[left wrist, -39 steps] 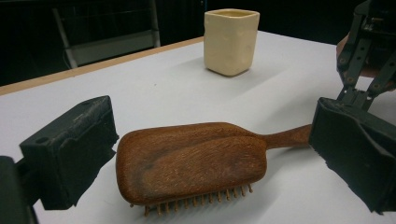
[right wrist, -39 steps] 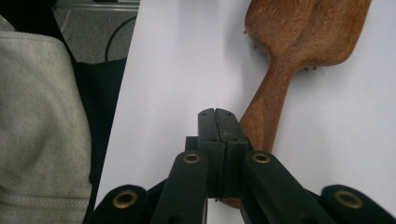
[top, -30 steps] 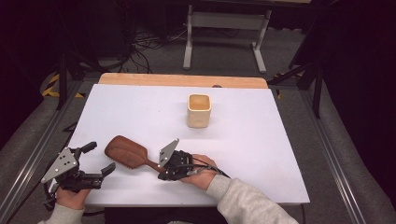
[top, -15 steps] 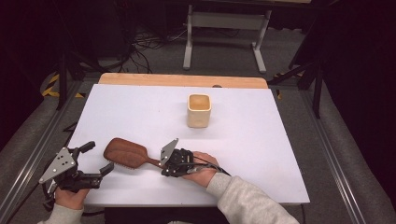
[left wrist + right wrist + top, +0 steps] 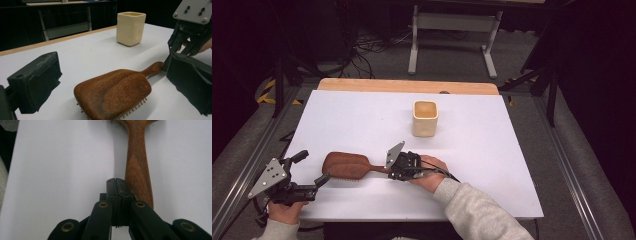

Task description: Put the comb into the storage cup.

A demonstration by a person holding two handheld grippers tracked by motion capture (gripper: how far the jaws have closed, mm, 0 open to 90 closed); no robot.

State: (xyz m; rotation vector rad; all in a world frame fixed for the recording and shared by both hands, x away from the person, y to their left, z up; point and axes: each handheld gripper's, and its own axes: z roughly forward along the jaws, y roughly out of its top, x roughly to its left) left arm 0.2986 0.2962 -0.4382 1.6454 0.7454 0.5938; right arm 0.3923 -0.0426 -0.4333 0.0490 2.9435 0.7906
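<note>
at lower centre, my right gripper [image 5: 393, 169], jaws pressed together empty, nudges the hairbrush [image 5: 346, 165] handle; my left gripper [image 5: 314, 169] waits open; cup [image 5: 425, 118] untouched.

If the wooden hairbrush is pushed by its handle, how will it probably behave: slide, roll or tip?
The hairbrush looks like stiff solid wood, so it should not bend. It lies bristles down with its broad head flat on the table, so it would likely slide or pivot, not roll. Its polished handle may slip sideways along the shut right gripper beside it.
</note>
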